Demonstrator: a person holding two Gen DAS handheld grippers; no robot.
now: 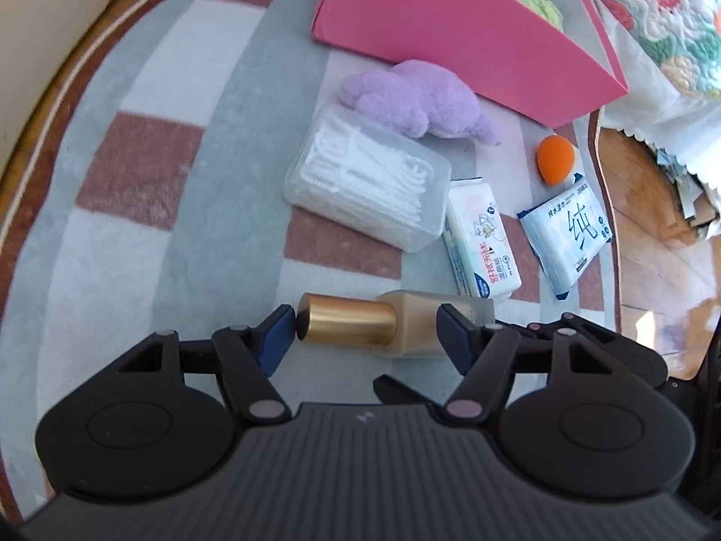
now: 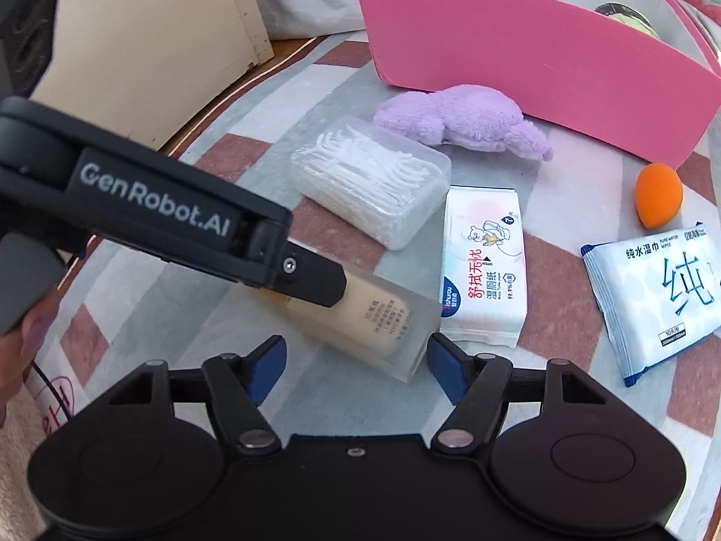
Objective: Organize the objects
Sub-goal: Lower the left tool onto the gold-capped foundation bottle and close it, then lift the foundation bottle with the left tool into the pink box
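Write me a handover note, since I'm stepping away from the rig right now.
Left gripper: open, jaws either side of the foundation bottle lying on the rug, not clamped.
Right gripper: open, empty, hovering near the bottle's base.
Pink box: one dark-lidded jar inside.
Left on the rug: bottle, floss-pick case, purple plush, orange sponge, two wipe packs.

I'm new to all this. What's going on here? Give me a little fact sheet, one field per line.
Surface: striped rug
Container: pink box, open
Left tool: open, straddling the foundation bottle lengthwise
Right tool: open, holding nothing
Loose items: cotton swab box, purple plush, orange sponge, two wipe packs
Already in box: dark-lidded jar
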